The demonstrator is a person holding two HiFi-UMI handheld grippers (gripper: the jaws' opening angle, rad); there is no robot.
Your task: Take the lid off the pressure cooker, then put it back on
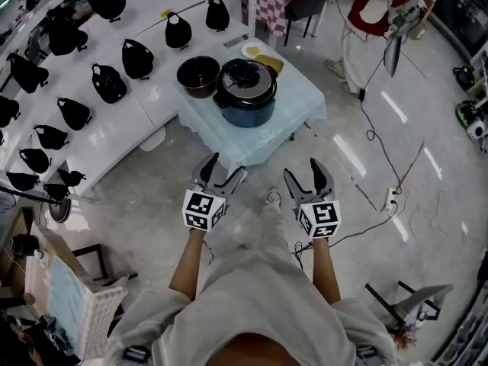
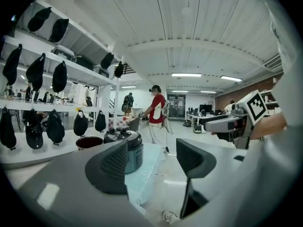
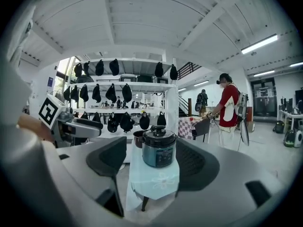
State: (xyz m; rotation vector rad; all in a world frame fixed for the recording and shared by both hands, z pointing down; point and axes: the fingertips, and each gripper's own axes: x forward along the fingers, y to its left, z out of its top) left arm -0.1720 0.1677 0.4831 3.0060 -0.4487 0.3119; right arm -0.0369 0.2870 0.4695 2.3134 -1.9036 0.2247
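Currently left gripper and right gripper hanging open, holding nothing, well apart from pressure cooker sitting on table, lid on. Risk: lifting lid without unlocking twist, dragging whole cooker toward table edge.

In the upper centre of the head view, a small table under a pale blue cloth is carrying the closed pressure cooker, with a dark bowl sitting just left of it and a white plate lying behind them.
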